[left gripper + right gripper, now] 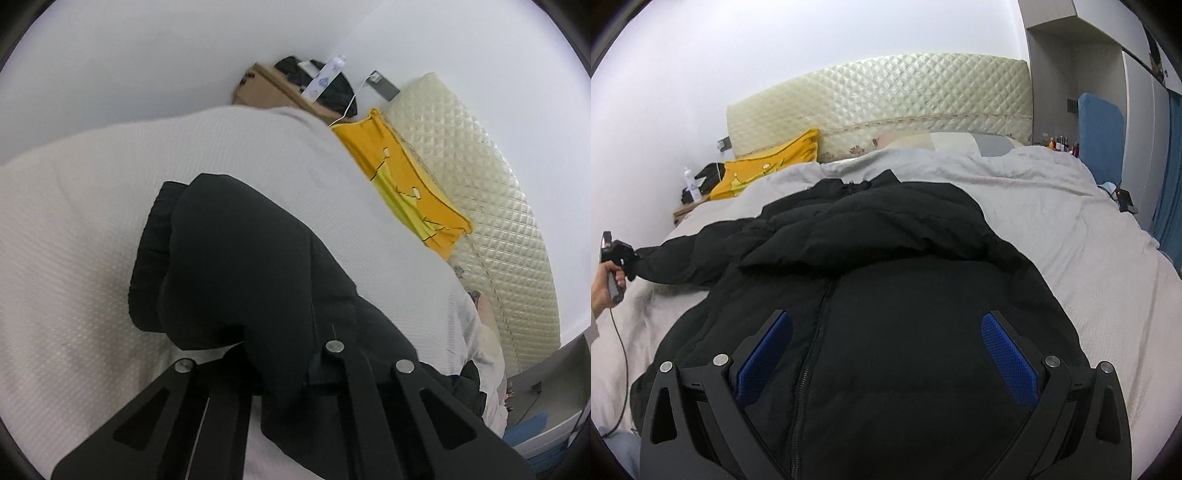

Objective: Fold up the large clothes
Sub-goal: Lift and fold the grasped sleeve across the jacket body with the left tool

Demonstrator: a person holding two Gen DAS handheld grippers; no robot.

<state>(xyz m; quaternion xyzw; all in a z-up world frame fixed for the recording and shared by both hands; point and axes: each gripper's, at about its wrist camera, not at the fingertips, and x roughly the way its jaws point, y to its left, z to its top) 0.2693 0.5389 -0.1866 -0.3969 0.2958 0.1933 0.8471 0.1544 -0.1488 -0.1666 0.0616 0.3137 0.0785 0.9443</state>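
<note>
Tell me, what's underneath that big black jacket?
The black jacket lies on a pale grey bedspread, which shows all around it. Whatever lies directly beneath the jacket is covered.

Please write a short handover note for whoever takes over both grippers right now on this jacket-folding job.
Left gripper: shut on the cuff of the black jacket's sleeve, holding it out to the left side of the bed.
Right gripper: open, holding nothing, poised over the jacket's lower front with the zipper between its blue pads.
The jacket lies front up on the bed, collar toward the headboard.
Done: jacket laid out, left sleeve gripped.
Left: probably bring that sleeve across the body, then the other side, then fold it up.
</note>
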